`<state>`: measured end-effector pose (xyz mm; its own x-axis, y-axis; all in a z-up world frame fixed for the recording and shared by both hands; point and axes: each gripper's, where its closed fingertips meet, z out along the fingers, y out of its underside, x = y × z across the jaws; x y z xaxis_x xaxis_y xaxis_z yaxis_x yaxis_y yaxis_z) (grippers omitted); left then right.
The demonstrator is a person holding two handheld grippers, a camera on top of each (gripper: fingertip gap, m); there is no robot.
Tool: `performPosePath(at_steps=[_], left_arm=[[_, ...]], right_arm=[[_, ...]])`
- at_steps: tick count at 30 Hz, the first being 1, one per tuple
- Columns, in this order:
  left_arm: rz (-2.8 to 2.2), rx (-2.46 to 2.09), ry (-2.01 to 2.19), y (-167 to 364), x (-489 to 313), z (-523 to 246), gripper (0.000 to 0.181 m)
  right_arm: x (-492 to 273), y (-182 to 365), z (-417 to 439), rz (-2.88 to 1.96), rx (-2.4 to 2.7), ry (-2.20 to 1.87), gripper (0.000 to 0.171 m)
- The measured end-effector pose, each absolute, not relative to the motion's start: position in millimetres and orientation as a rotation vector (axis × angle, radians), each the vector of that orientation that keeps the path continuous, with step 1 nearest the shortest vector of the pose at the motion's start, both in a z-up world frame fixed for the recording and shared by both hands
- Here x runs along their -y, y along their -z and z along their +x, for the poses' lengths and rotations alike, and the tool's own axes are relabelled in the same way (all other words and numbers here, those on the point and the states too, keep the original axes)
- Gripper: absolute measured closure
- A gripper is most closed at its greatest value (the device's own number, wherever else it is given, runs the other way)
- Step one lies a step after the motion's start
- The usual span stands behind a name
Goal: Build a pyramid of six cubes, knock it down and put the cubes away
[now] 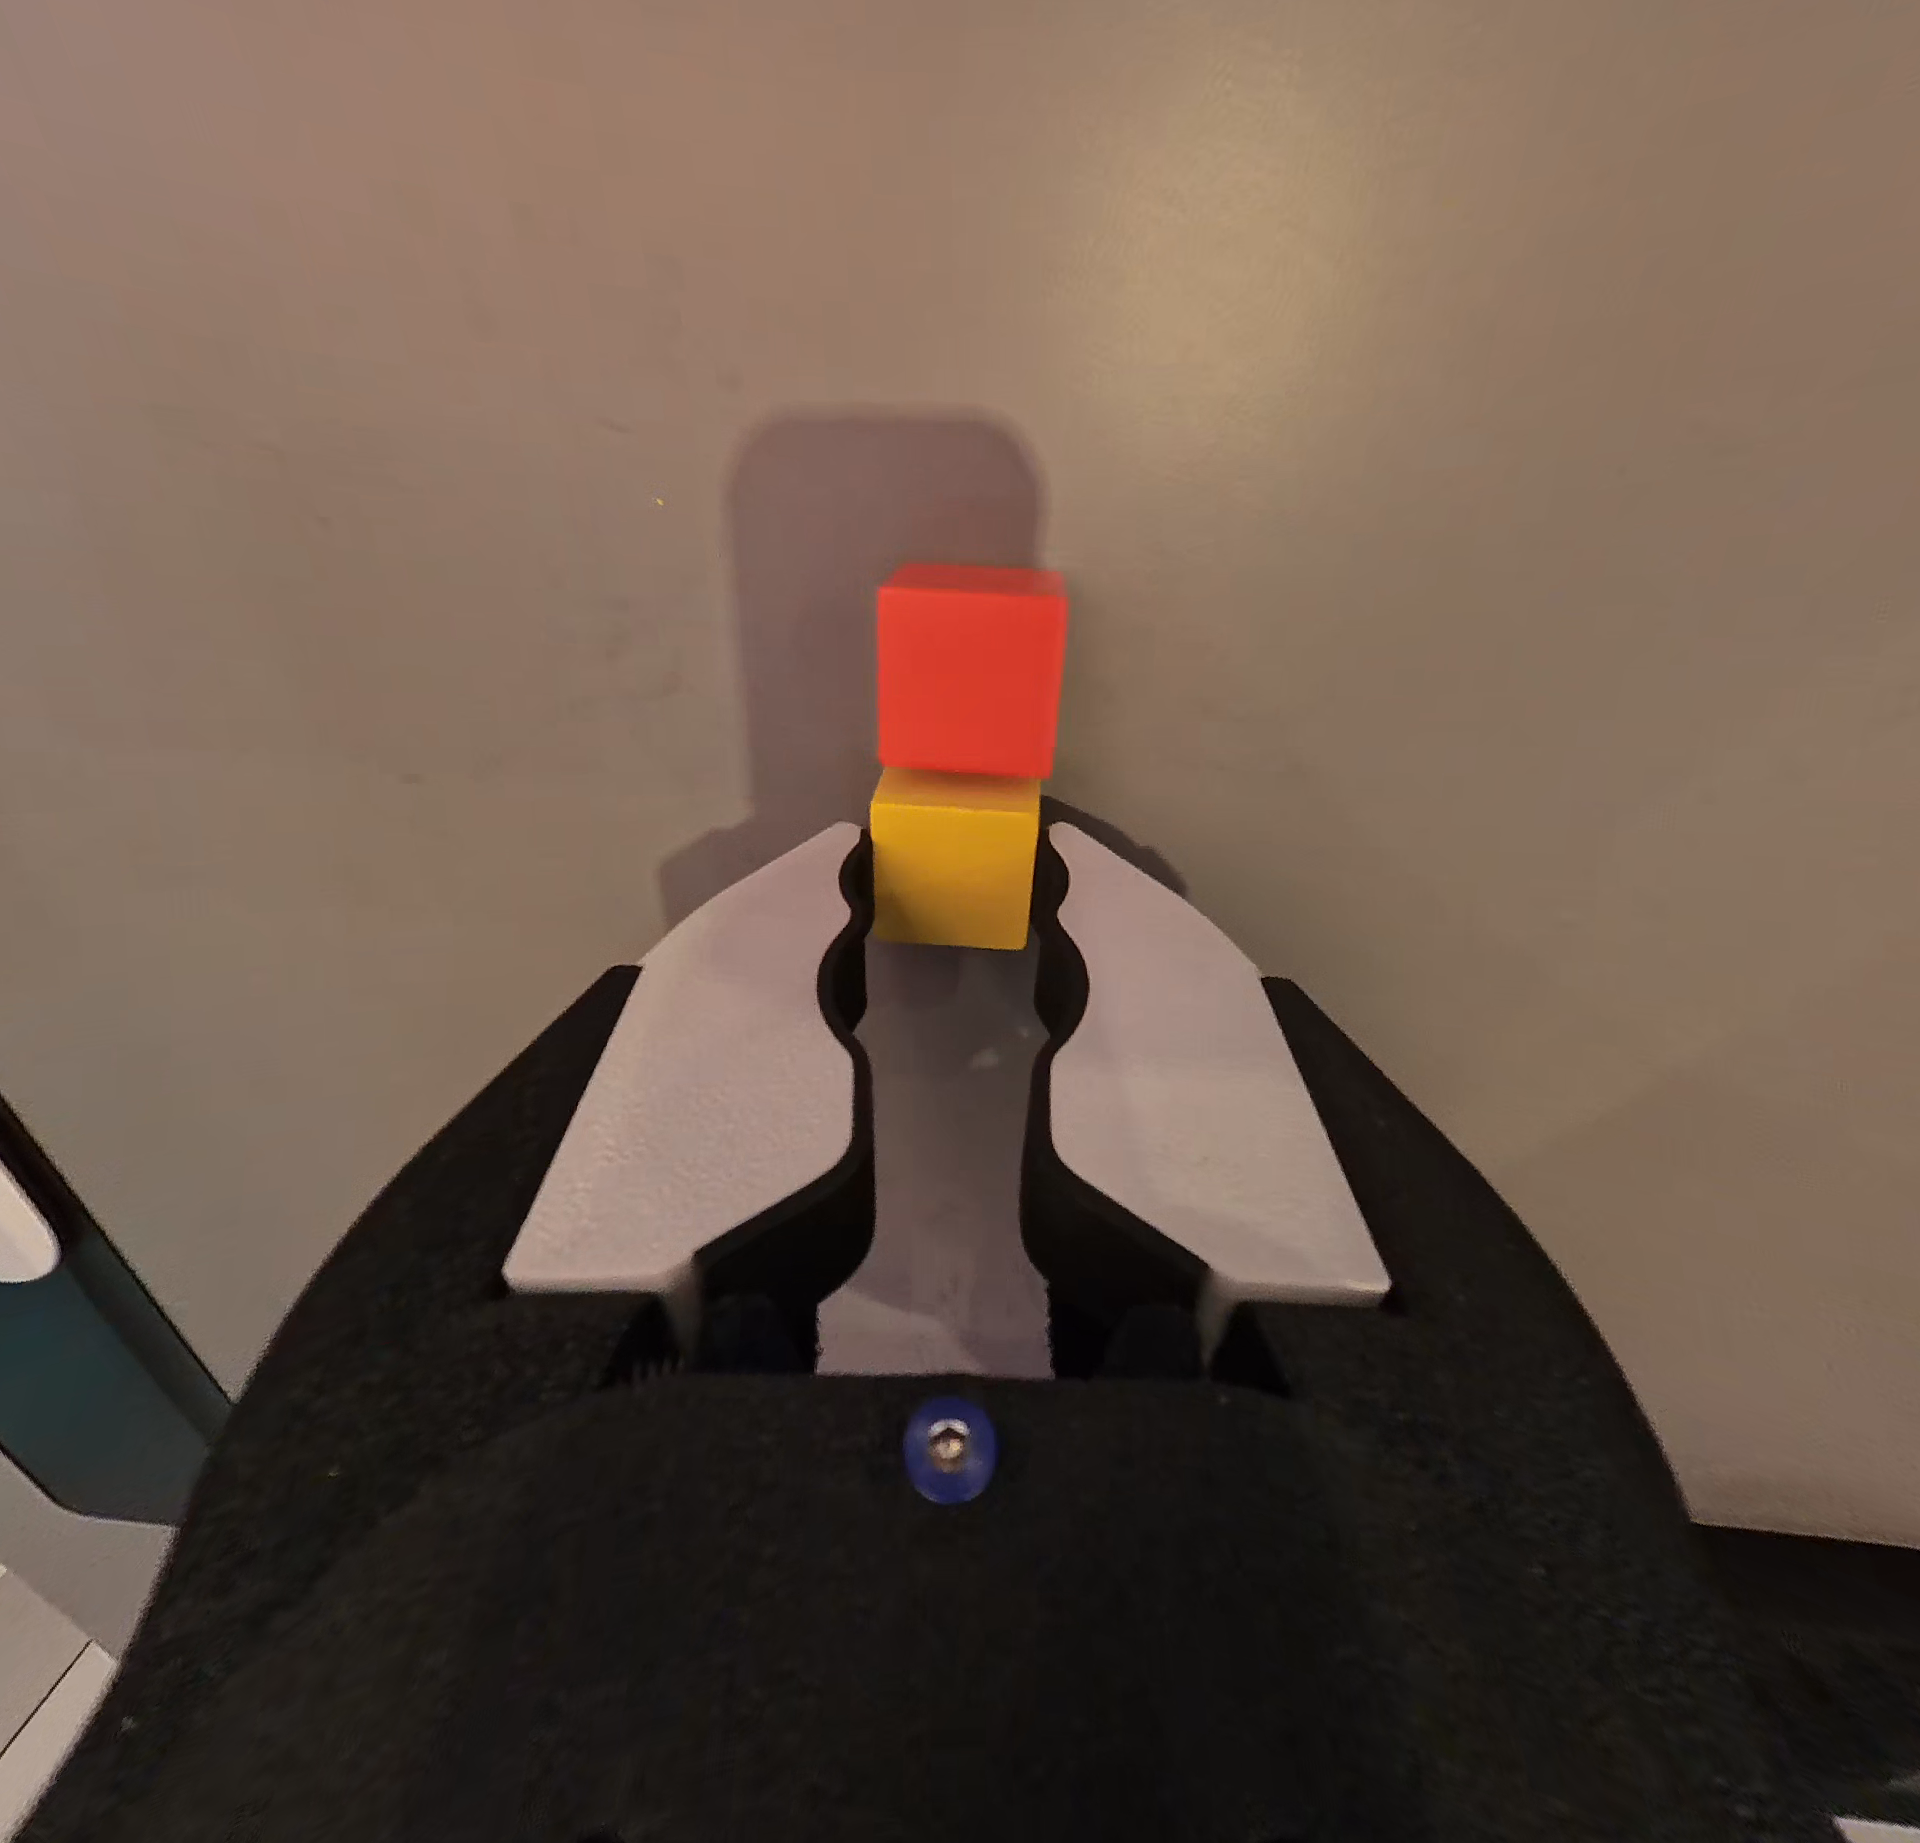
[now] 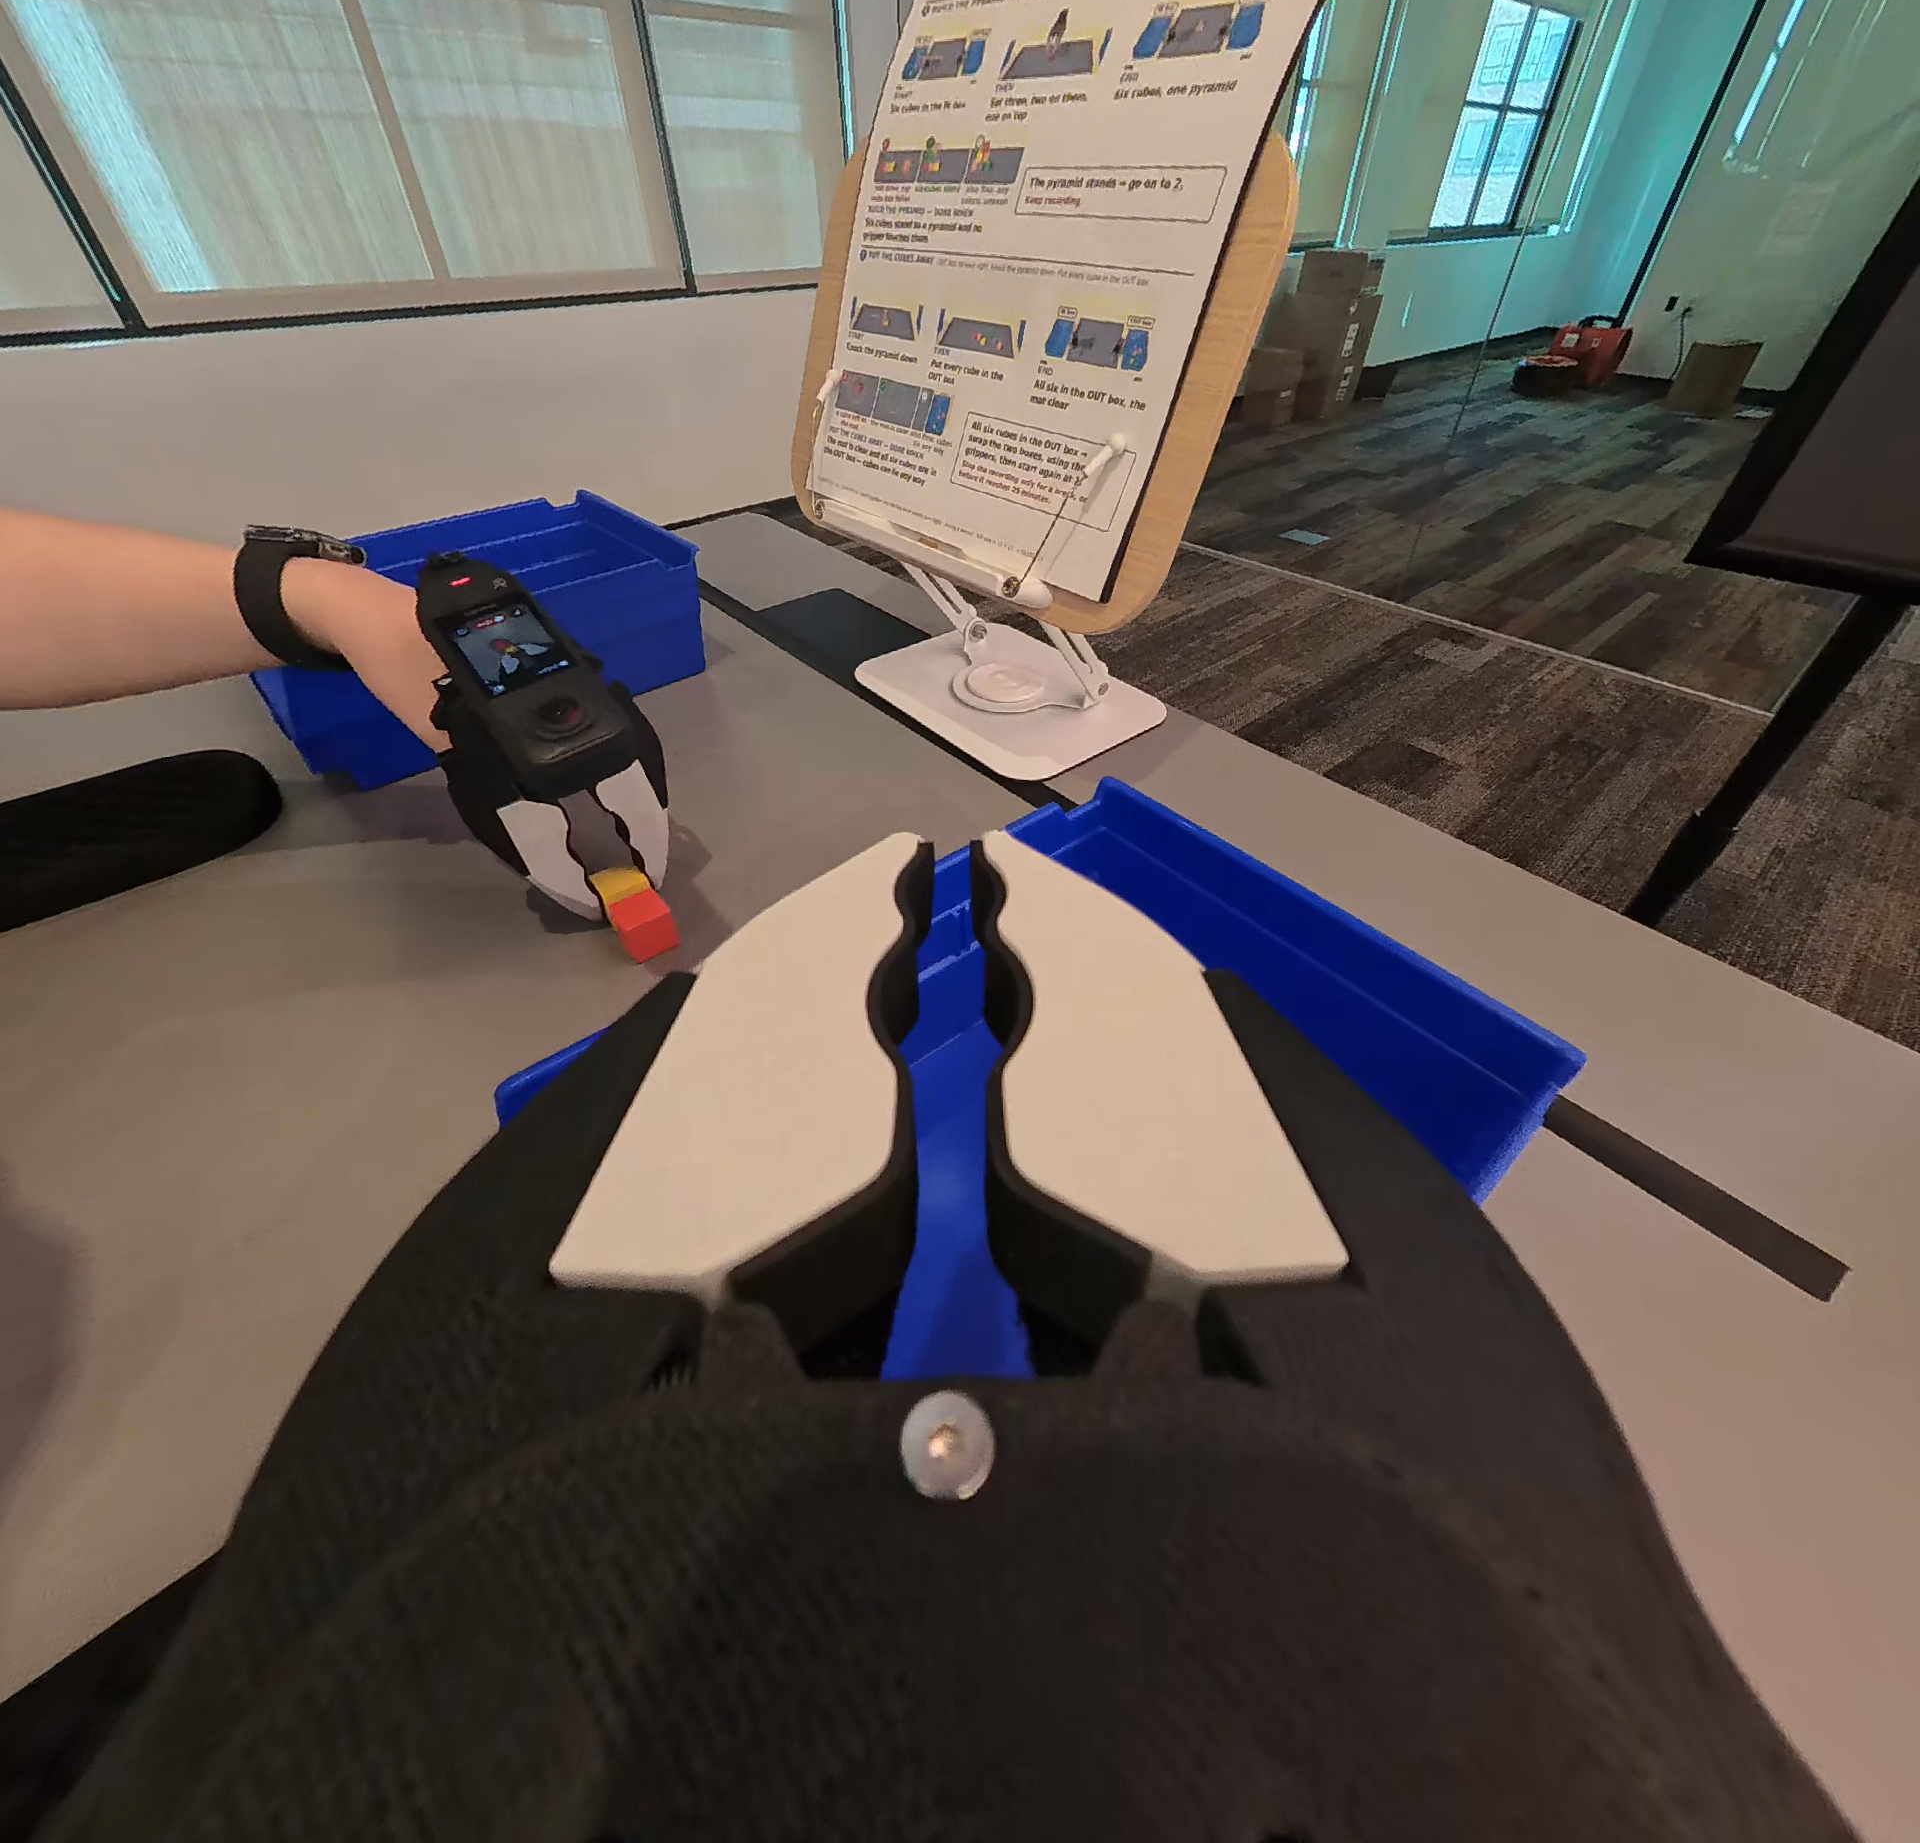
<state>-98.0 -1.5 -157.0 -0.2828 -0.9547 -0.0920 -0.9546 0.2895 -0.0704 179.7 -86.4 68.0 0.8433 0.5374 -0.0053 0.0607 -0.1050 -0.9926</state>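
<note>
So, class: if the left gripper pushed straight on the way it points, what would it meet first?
The red cube. The left gripper is shut on the yellow cube, and the red one appears to sit directly beyond it, touching.

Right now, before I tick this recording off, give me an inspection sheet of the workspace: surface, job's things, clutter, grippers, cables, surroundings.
Surface: grey table, bare where it shows.
Job's things: yellow cube and red cube side by side on the table, close or touching; near blue box under the right gripper, far blue box behind the person's hand; other cubes not seen.
Clutter: black padded rest at the left edge; instruction sheet on a wooden stand.
Grippers: left gripper has its fingers either side of the yellow cube, shut on it; right gripper nearly closed, empty.
Cables: nothing seen.
Surroundings: windows, glass partition, cardboard boxes on the floor beyond.
</note>
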Motion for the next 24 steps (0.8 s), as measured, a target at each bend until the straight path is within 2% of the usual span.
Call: performPosePath(at_steps=[22,24], left_arm=[[-1.801,-2.462,0.003,158.4,5.2,-95.4,0.152],[-1.816,-2.427,-0.001,157.8,2.3,-93.4,0.142]], right_arm=[[86.8,-65.3,186.2,-1.641,0.45,-0.438,0.164],[87.2,-65.3,186.8,-1.639,0.448,-0.44,0.164]])
